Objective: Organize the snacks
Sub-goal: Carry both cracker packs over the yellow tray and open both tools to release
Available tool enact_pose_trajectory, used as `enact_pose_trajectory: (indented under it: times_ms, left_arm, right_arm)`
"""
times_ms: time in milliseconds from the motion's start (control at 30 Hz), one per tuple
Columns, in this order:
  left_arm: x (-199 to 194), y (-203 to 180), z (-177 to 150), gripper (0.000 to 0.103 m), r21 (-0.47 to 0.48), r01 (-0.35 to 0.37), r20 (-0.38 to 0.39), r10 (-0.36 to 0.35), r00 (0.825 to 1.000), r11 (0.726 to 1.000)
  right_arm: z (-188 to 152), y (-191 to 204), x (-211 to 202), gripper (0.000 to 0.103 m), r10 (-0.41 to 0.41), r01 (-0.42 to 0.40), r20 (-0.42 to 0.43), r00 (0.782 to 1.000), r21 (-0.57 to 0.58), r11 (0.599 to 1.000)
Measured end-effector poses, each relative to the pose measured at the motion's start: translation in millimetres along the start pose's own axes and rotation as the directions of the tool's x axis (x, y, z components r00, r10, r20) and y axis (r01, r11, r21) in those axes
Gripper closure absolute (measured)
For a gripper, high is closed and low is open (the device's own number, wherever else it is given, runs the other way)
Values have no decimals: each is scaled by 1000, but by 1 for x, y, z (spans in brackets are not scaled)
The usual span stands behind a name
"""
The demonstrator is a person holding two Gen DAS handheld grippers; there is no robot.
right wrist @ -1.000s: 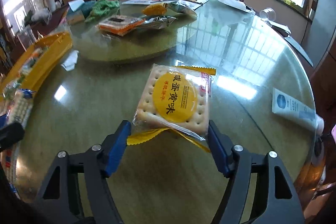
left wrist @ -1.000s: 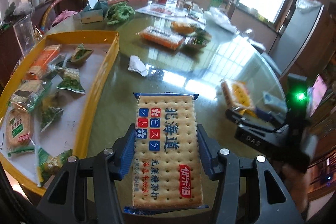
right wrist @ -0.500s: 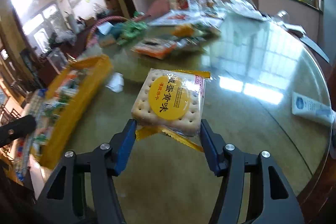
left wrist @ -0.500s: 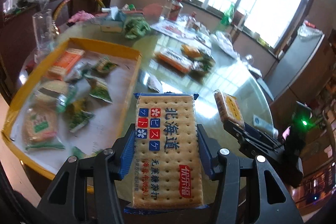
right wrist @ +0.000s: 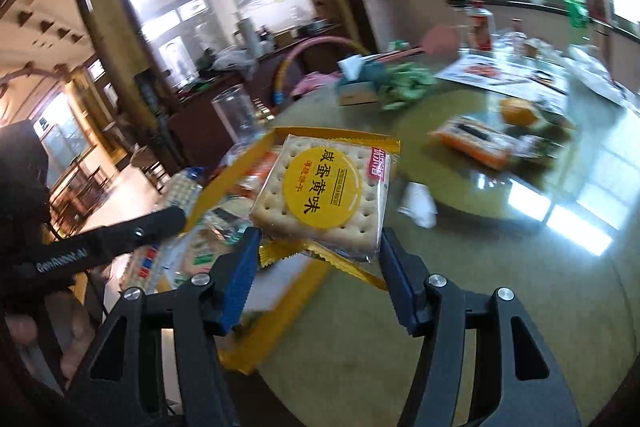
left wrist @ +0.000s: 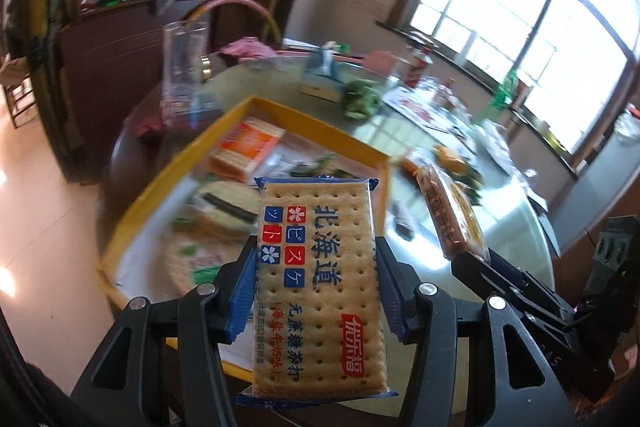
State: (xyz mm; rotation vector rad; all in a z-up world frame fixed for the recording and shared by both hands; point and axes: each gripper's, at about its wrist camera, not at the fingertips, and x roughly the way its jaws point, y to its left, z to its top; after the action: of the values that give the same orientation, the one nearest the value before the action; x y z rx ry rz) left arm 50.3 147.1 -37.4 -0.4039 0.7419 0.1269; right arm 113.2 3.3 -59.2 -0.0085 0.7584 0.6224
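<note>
Left gripper [left wrist: 316,281], black plastic frame with ribbed blue rubber pads [left wrist: 243,293], clamps a long rectangular cracker pack in clear film with blue sealed ends [left wrist: 320,291] by its long edges; pack is flat, face up, pale dotted biscuit showing through, red and blue squares printed on it, held in the air above the near edge of the yellow rectangular tray with raised rim [left wrist: 168,179]. Right gripper [right wrist: 320,269], same build, has just been closing its jaws and now pinches a squarish cracker pack with a round yellow label and crinkled yellow foil ends [right wrist: 324,197] between the pads, lifted off the table, tilted, hovering over the tray's right rim. In the left view that same pack shows edge-on to the right, in the other gripper's black fingers. Tray has a white liner and holds blurred snack packets: an orange-and-white wrapped pack [left wrist: 250,147] at the far end, a round cracker stack in clear wrap [left wrist: 226,209], small green sachets. Tray sits on the round glossy glass-topped table [right wrist: 500,267], olive surface with strong window reflections. Crumpled white wrapper [right wrist: 418,205] lies on the glass just right of the tray. Further back: orange flat pack [right wrist: 472,141], teal tissue box [right wrist: 358,87], green crumpled cloth, clear tall glass jug [left wrist: 184,67] near the tray's far corner. Person's hand [right wrist: 52,339] grips the left tool's handle.
</note>
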Motion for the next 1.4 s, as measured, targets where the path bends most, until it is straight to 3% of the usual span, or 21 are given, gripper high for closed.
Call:
enact_pose_trajectory:
  times_ms: [133,367,700,867,933,1000,1033,1167,1300,1400]
  left_arm:
    - [10,21,1,49,-22,-59,-2,59,998,998]
    - [29,48,2,49,-42,-126,-30,125,992,991]
    - [47,61,2,48,-40,-162,-58,160,985,986]
    - [51,67,0,38,-48,-175,-82,171,982,983]
    - [45,66,0,36,-58,-177,-60,174,983,982]
    - [35,62,0,21,-63,-181,-15,180,983,981]
    - [34,59,0,20,-54,-191,-7,191,982,980]
    - [29,46,1,20,-13,-241,-1,241,970,970]
    - [15,34,4,20,-1,-333,71,332,941,943]
    - [7,26,6,20,-3,-325,78,324,943,946]
  right_arm:
    - [7,22,30,42,36,-37,-35,999,-22,999]
    - [9,33,75,43,27,-30,-107,994,-28,999]
    - [8,37,99,41,45,-49,-145,988,-21,999]
    - [8,34,104,34,57,-61,-152,987,-23,998]
    - [9,32,100,30,64,-66,-139,988,-11,998]
    - [10,29,92,27,73,-72,-121,990,10,997]
    - [11,28,87,25,76,-75,-112,991,17,997]
    - [15,25,66,19,71,-70,-59,996,15,997]
    - [17,19,38,16,28,-28,17,999,-6,1000]
    - [18,14,23,16,-11,13,56,998,-22,1000]
